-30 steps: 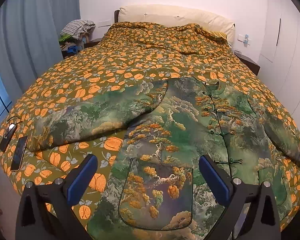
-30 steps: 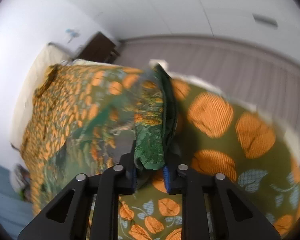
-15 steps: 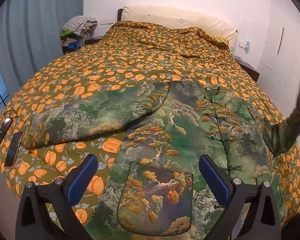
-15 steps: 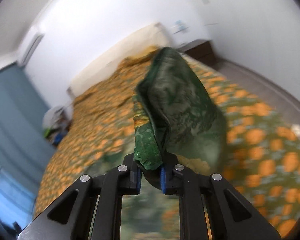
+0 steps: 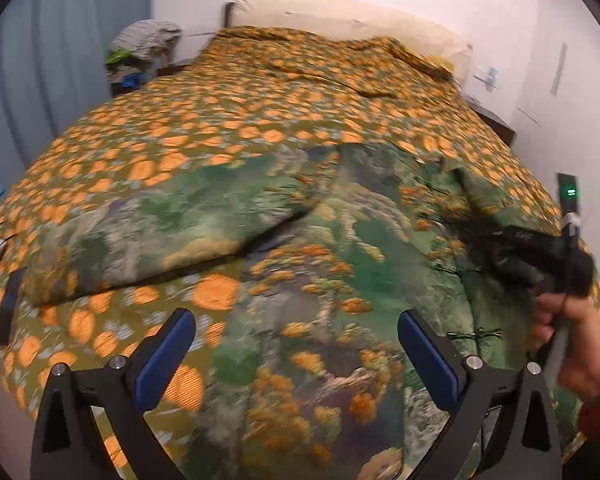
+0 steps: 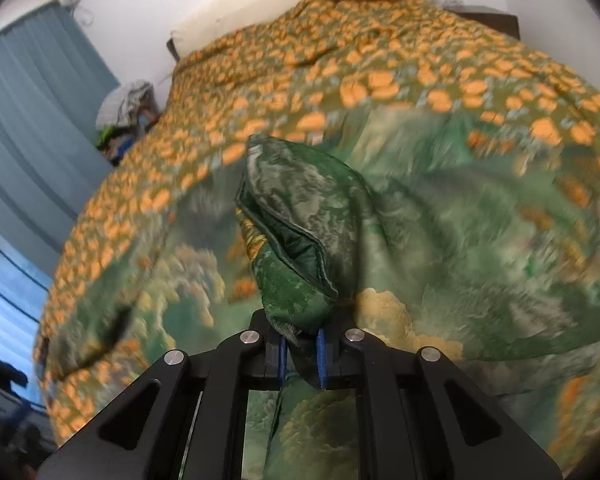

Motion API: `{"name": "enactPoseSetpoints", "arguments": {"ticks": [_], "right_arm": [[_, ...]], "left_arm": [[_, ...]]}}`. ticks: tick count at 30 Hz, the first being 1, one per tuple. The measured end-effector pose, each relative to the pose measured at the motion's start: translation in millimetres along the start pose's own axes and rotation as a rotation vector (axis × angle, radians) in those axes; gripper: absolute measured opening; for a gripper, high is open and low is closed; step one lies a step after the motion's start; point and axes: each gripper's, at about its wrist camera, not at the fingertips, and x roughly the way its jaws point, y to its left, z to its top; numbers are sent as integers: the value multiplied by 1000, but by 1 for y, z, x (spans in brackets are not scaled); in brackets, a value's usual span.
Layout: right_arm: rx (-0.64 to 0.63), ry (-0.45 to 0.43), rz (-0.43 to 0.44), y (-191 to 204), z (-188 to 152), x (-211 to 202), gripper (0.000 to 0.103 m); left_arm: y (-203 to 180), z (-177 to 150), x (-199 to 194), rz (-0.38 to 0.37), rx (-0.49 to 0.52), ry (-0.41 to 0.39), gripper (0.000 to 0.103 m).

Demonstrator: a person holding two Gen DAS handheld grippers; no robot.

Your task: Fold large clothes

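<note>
The jacket point(image 5: 340, 264) is lying face up across the bed point(image 5: 260, 112). The right tool point(image 6: 300, 354) is pinching the right sleeve's cuff point(image 6: 296, 240), carrying it over the jacket's front. The left tool point(image 5: 296, 354) is hovering spread over the hem, holding nothing. The fold is barely beginning: the left sleeve point(image 5: 160, 232) is lying outstretched, body unfolded.

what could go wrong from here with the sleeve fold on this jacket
1. The right gripper pinches only the cuff tip of the green landscape-print jacket's sleeve; it may slip out.
2. The open left gripper pins nothing, so the jacket body may drag across the orange-leaf bedspread.
3. The other sleeve lies spread, unfolded.
</note>
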Motion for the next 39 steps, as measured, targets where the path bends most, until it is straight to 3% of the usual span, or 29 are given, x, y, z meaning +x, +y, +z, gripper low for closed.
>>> {"name": "enactPoseSetpoints", "arguments": {"ticks": [2,3,4,9,11,14,18,19,20,21,22,25,28,34,37,39], "right_arm": [[4,15,26,2,-10,14,34],[4,22,51,1,-17,13,62],[1,25,84,2,-23,12,78],[-57,-26,160,1,-39,-35,77],[-86,-46,158,-4,-41,-56,76],[-173,-40,113,-24,-47,-91,71],[-241,-31,0,-64,-49,-121,70],[-242,-30,-28,-76,-47,-127,67],[-236,-27,-51,-88,-44,-132,65],[-228,-26,-63,-98,-42,-135,62],[-219,-25,-79,-108,-37,-138,58],[-208,-25,-124,-136,-18,-138,49],[-170,-24,-166,-161,10,-123,47],[-111,43,-145,-185,64,-43,47],[-2,131,-144,-205,67,-2,45],[-15,128,-155,-204,64,3,45]], "left_arm": [[-13,7,13,-58,30,19,103],[-20,12,20,-92,44,31,103],[-27,17,26,-120,57,37,103],[-87,52,72,-330,202,112,103],[-114,62,92,-374,280,134,103],[-152,77,129,-363,346,165,103],[-180,84,181,-342,306,246,102],[-185,82,192,-345,288,271,92],[-188,79,200,-344,277,297,55],[-189,75,208,-337,270,332,29],[-190,72,213,-318,265,353,17],[-189,71,208,-269,273,304,17],[-189,70,204,-240,297,288,17],[-188,63,214,-228,283,297,20],[-186,61,216,-235,281,293,20],[-186,60,217,-238,279,291,21]]}}
